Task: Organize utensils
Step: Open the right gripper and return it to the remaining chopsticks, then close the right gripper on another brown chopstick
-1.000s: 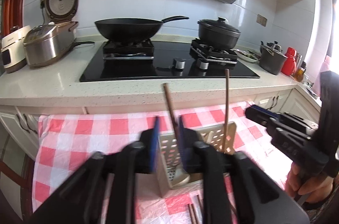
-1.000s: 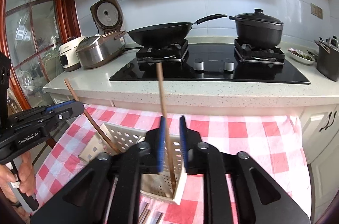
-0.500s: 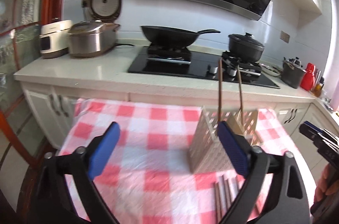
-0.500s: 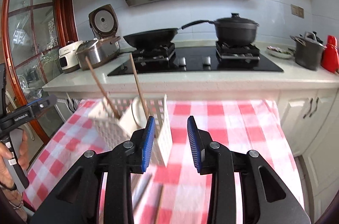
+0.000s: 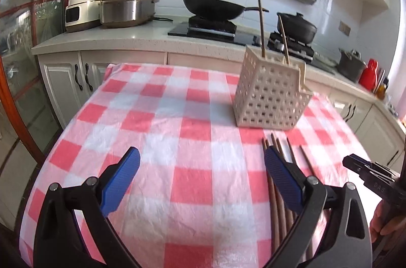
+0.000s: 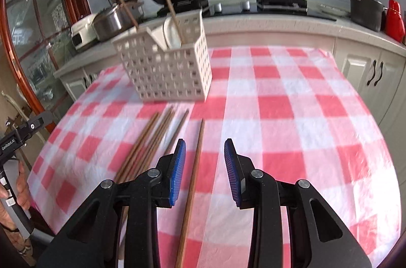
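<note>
lying between spread right gripper (image 6: 205,164) fingers, single chopstick (image 6: 195,166), basket (image 6: 165,65) beyond

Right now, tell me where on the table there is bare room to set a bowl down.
Free: the red-checked tablecloth left of the white perforated plastic basket, and the cloth on the basket's other side, toward the white cabinets. Crowded: in front of the basket, where the loose brown wooden chopsticks lie.

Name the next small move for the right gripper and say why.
Probably lower the right gripper and close it on the lone chopstick lying between its open fingers. Two chopsticks already stand in the white basket, more lie loose on the checked cloth, and this one is already lined up with the jaws.
</note>
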The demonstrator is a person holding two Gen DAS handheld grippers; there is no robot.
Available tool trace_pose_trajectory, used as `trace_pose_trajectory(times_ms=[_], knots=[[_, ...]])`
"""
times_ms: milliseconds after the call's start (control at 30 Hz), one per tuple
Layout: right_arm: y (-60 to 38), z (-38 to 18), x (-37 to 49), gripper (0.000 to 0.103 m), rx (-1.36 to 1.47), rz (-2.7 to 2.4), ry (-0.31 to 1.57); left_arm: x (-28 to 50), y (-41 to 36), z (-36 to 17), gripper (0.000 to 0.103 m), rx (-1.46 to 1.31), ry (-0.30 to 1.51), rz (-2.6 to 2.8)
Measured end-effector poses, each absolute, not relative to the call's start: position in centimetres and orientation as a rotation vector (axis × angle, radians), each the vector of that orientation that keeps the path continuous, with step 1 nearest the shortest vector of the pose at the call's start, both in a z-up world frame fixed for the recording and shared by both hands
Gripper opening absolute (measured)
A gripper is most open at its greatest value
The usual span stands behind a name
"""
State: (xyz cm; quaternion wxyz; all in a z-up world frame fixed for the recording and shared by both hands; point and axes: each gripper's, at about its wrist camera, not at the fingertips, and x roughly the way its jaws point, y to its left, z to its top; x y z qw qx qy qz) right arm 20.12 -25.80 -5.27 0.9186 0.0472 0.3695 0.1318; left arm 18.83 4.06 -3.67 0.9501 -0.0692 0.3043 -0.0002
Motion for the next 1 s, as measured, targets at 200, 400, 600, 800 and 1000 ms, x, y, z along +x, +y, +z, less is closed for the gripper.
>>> trace_pose_trajectory(times_ms=[200, 400, 600, 800, 1000], knots=[[-24.5, -7.6, 20.5, 0.032, 0.060, 0.273, 0.812, 18.6, 2.5, -6.3, 0.095, -0.113, 0.668, -0.022], [-23.7, -8.5, 22.0, 0.032, 0.038, 0.266, 0.854, 18.9, 2.0, -7.5, 0.095, -0.075, 0.681, -0.017], [-22.7, -9.2, 23.5, 0.032, -0.004, 0.264, 0.898, 19.1, 2.5, -8.0, 0.095, -0.073, 0.683, -0.004], [-21.1, -9.3, 25.0, 0.032, -0.070, 0.254, 0.932, 19.3, 2.7, -8.2, 0.095, -0.067, 0.682, -0.005], [-20.7, -9.6, 26.3, 0.024, -0.081, 0.223, 0.949, 19.3, 2.9, -8.5, 0.095, -0.059, 0.692, -0.012]])
